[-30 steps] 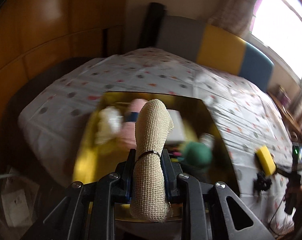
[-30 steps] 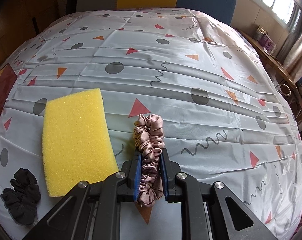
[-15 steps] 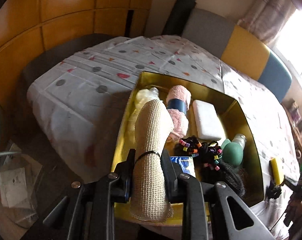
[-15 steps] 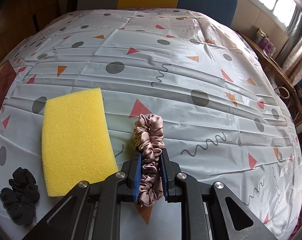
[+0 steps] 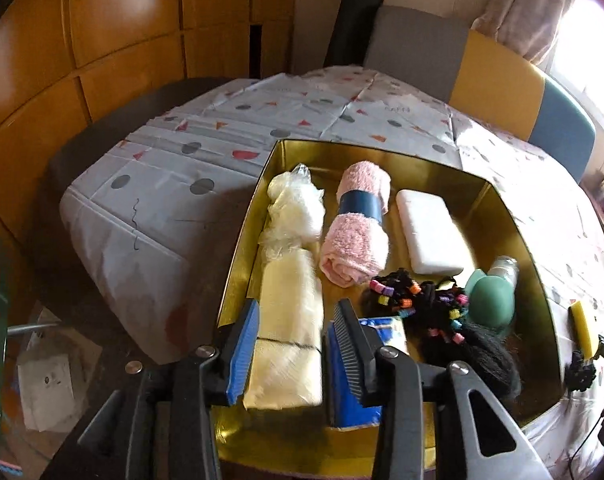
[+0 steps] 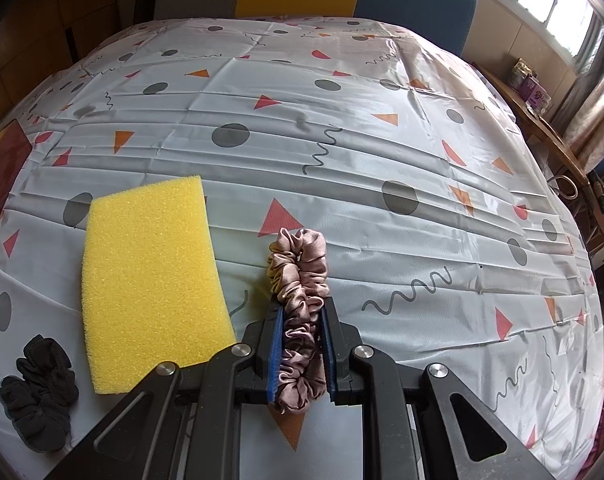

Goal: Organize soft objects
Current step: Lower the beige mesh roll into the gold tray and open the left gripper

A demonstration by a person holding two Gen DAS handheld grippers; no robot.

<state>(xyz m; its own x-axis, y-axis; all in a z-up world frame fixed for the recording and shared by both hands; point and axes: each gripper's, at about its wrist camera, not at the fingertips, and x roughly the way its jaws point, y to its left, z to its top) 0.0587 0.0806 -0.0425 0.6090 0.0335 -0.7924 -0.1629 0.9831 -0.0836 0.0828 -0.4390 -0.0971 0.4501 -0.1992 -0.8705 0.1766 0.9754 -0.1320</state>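
Left gripper (image 5: pixel 294 332) spread over the gold box; right gripper (image 6: pixel 302 344) clamped on a pink scrunchie (image 6: pixel 300 312).

The left fingers (image 5: pixel 242 352) stand wide apart, straddling a cream mesh roll (image 5: pixel 290 320) that lies in the gold box (image 5: pixel 513 220), though whether they touch it is unclear. Beside the roll sit a clear plastic bag (image 5: pixel 294 208), a pink rolled towel (image 5: pixel 357 228), a white sponge (image 5: pixel 429 232), beaded black hair ties (image 5: pixel 421 300) and a green bottle (image 5: pixel 493 296). The right fingers squeeze the scrunchie above the patterned tablecloth (image 6: pixel 381 140); a yellow sponge (image 6: pixel 150 272) and a black scrunchie (image 6: pixel 38 392) lie to its left.
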